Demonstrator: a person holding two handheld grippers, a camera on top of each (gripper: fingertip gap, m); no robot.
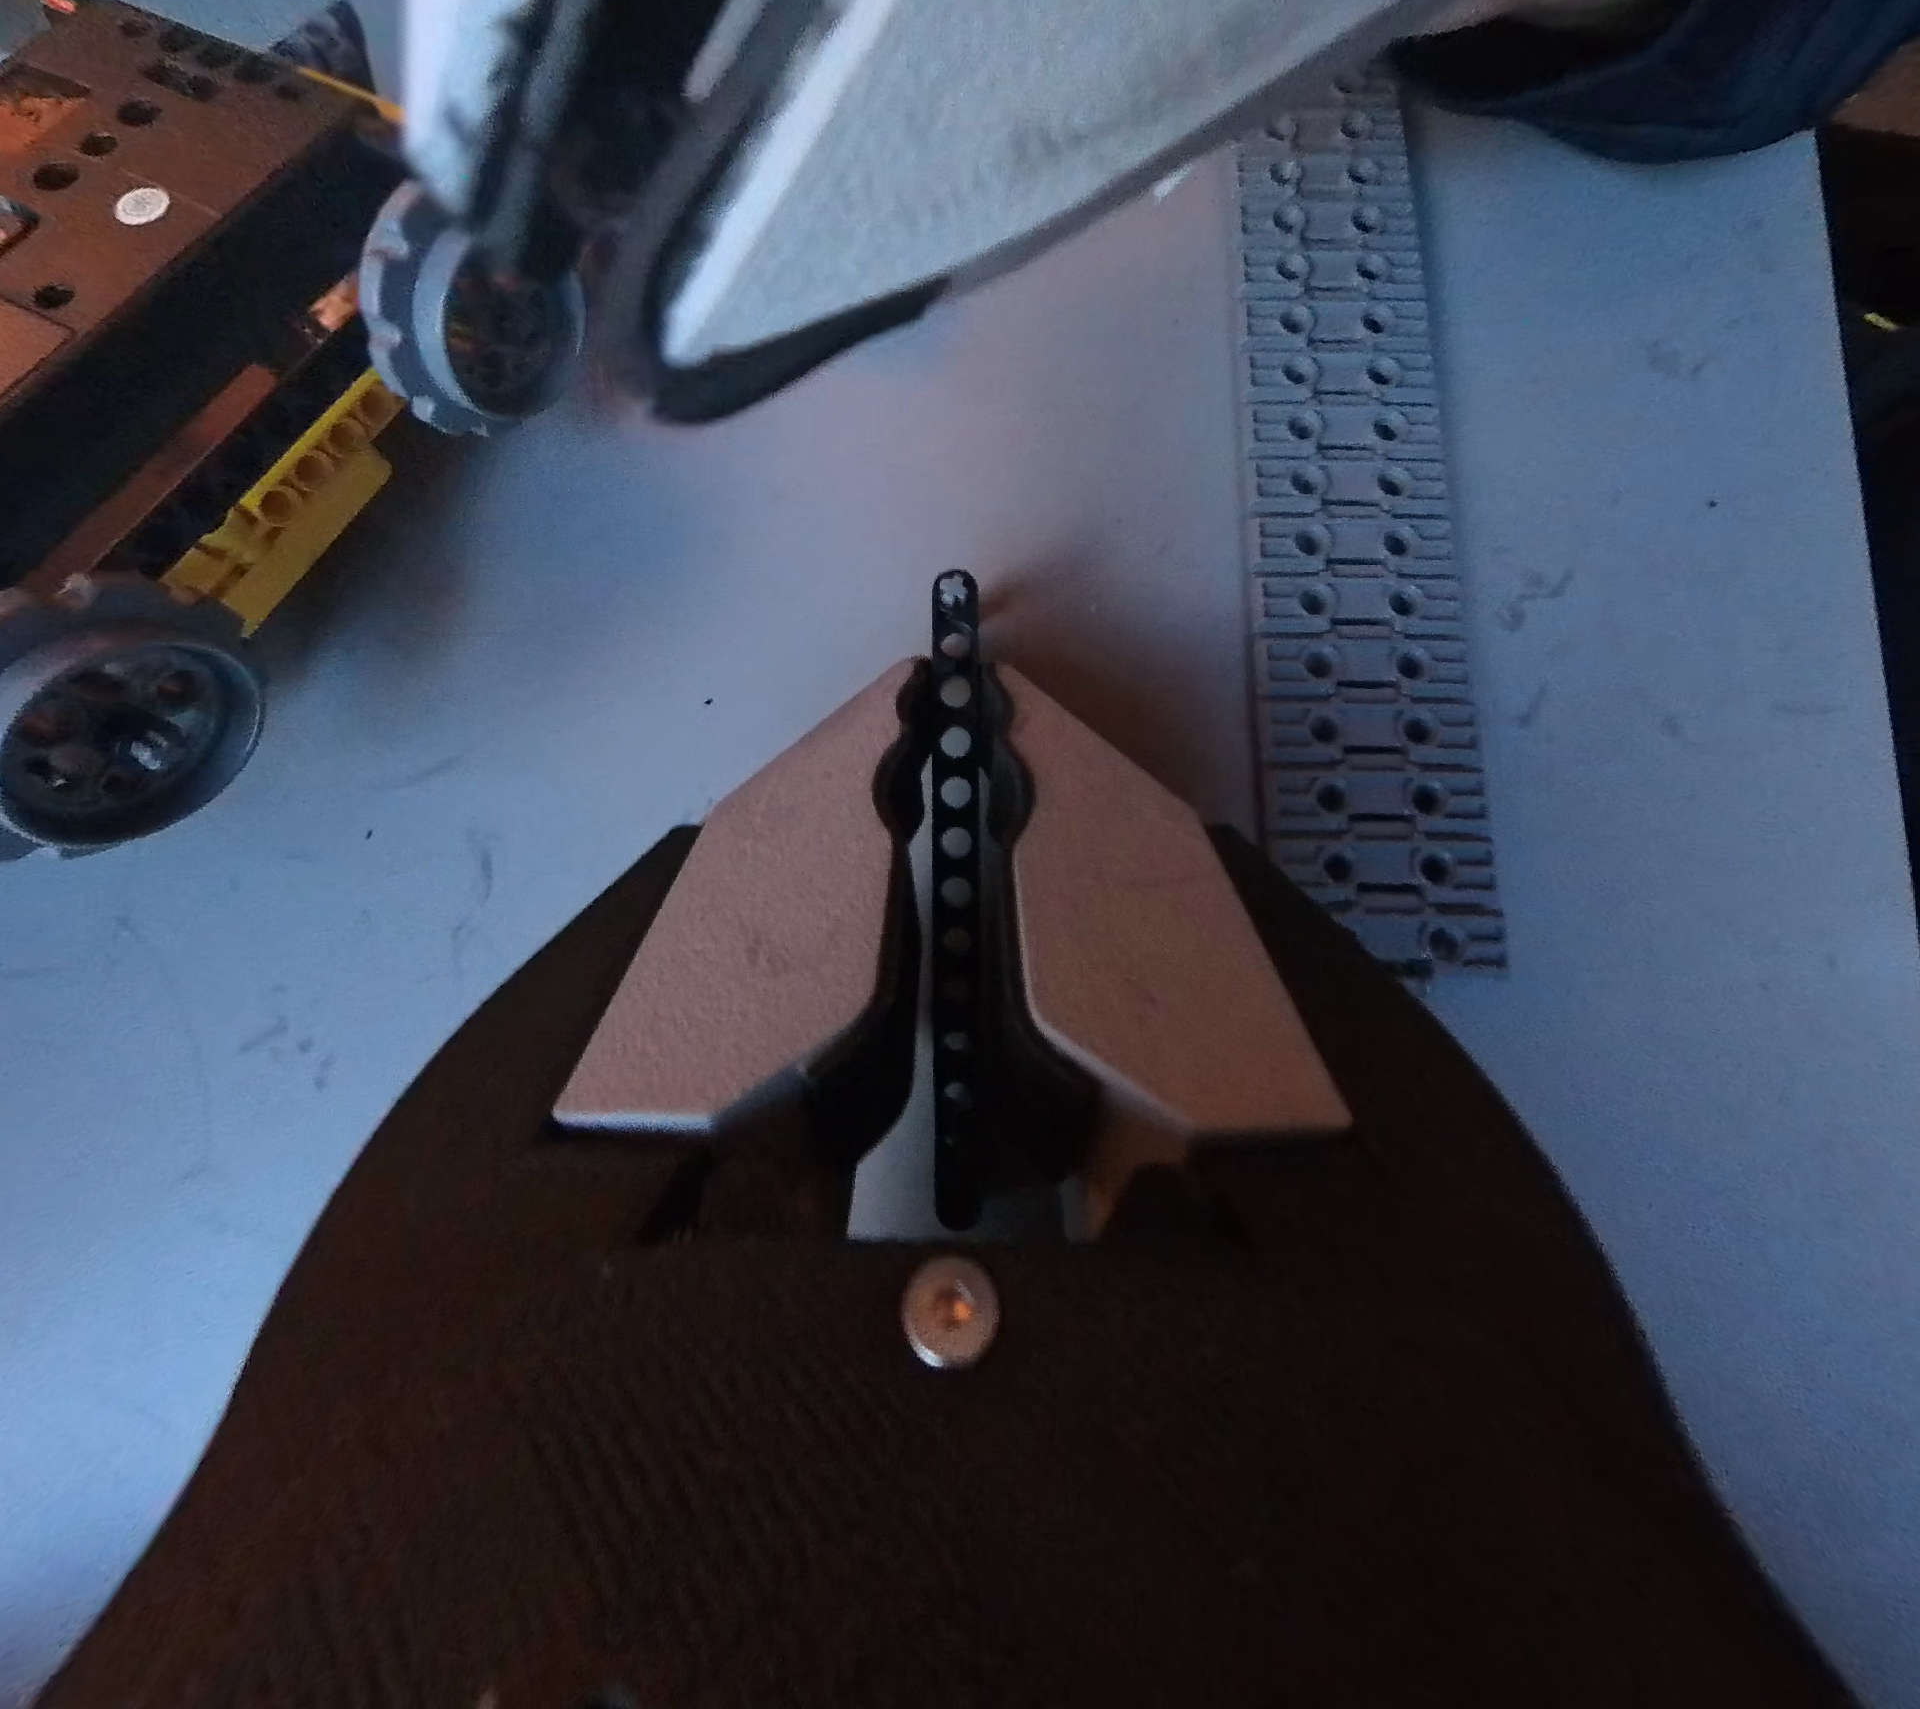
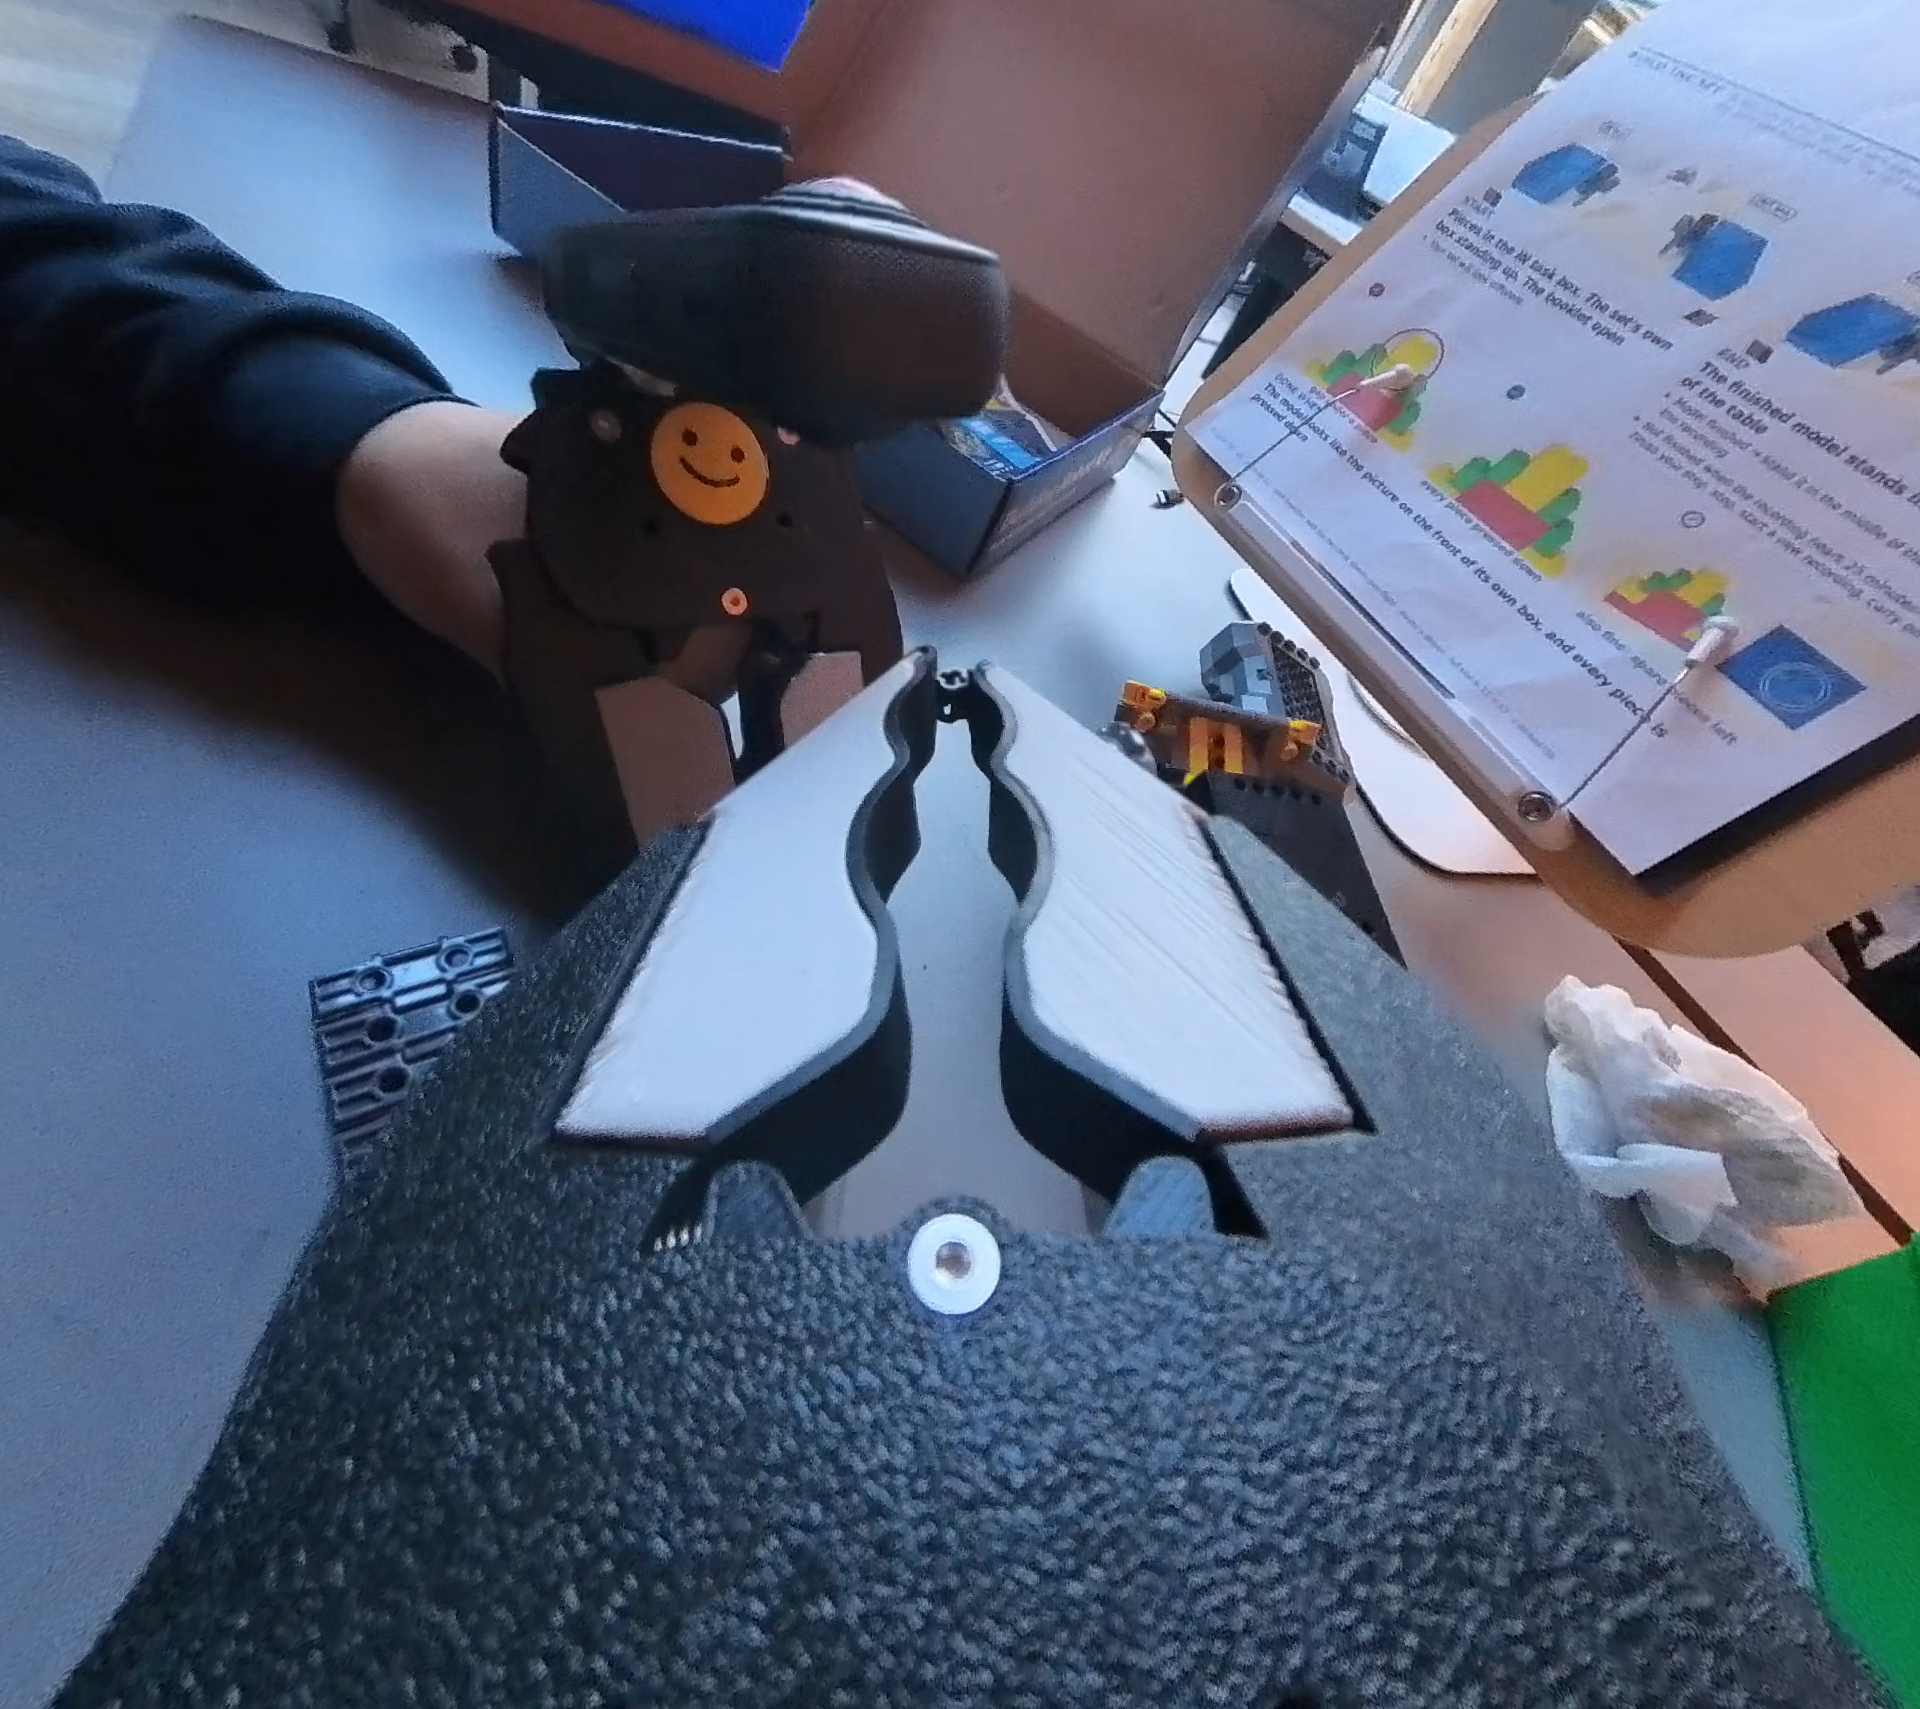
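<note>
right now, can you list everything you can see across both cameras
holed beam: one, black, thin, clamped in the left jaws
tread strip: one, grey, flat on the table, right of the left gripper
brick vehicle: one, black and yellow, grey wheels, on the table
small wheel: one, grey, at the right gripper's tip
cardboard box: one, brown, open, far side
instruction sheet: one, white, on a tilted board
crumpled tissue: one, white, table edge
left gripper: black, shut
right gripper: black, shut on a tiny dark part

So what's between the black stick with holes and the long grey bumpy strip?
In the left wrist view, only the left gripper's own finger and bare table separate the black beam from the grey tread strip.
</note>
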